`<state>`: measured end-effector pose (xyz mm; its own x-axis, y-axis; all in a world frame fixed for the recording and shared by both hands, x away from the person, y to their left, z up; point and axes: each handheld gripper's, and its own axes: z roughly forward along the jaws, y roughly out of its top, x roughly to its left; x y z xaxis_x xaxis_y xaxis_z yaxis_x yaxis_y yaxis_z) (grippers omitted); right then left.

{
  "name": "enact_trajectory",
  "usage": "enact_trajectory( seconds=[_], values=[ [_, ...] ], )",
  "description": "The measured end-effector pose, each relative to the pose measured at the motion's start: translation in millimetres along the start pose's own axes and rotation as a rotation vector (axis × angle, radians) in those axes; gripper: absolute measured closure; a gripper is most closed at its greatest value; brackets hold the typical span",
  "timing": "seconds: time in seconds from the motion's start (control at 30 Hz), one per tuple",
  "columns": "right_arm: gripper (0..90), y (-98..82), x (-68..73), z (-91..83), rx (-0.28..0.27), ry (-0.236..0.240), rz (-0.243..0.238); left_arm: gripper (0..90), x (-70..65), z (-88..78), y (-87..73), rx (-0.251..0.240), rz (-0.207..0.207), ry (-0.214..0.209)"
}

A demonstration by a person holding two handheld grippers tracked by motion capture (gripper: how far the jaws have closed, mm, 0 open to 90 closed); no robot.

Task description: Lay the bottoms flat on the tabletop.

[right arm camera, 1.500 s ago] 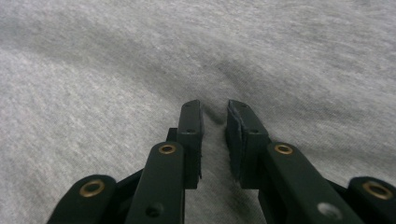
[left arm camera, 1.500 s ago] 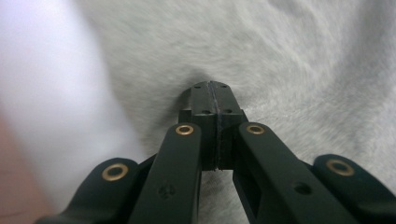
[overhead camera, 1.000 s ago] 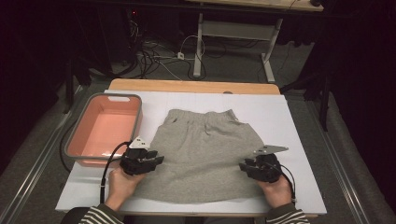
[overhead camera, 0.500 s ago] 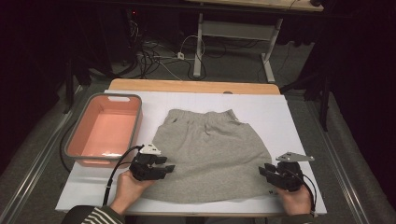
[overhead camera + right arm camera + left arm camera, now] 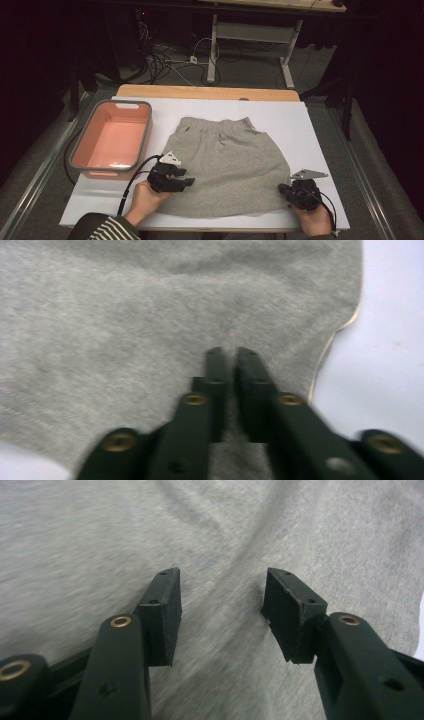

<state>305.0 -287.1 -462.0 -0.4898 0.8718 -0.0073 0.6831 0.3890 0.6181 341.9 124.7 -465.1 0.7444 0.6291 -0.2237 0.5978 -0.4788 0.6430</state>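
Observation:
A grey skirt [image 5: 230,160] lies flat on the white table [image 5: 310,130], waistband at the far side. My left gripper [image 5: 189,182] hovers over the skirt's near left part, pointing right. In the left gripper view the left gripper [image 5: 222,580] stands open over bare grey cloth [image 5: 100,540]; its jaws have been opening and nothing is between them. My right gripper [image 5: 283,189] sits at the skirt's near right corner. In the right gripper view the right gripper [image 5: 228,352] has just closed, jaws almost touching, with the grey fabric [image 5: 125,315] puckered toward the tips.
A pink tub with a grey rim [image 5: 80,150] stands at the table's left side, close to the left hand. A bare strip of white table [image 5: 390,340] runs right of the skirt. Beyond the far edge are cables and a desk frame [image 5: 215,50].
The right hand has slid right and nearer the table's front edge, to the skirt's corner. The left hand has shifted a little to the right over the cloth.

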Motion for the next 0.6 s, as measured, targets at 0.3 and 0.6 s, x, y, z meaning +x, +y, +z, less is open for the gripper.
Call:
enact_trajectory(
  seconds=[0.3, 0.6],
  values=[
    [90.0, -7.2, -3.5, -14.3, 0.044, -0.006, 0.016, 47.7, -5.8, 0.8, -0.1, 0.011, 0.024, -0.013],
    [76.4, -6.1, 4.7, -19.8, -0.031, 0.018, 0.018, 47.7, -13.7, 2.6, -0.6, 0.016, 0.039, -0.026]
  ],
)
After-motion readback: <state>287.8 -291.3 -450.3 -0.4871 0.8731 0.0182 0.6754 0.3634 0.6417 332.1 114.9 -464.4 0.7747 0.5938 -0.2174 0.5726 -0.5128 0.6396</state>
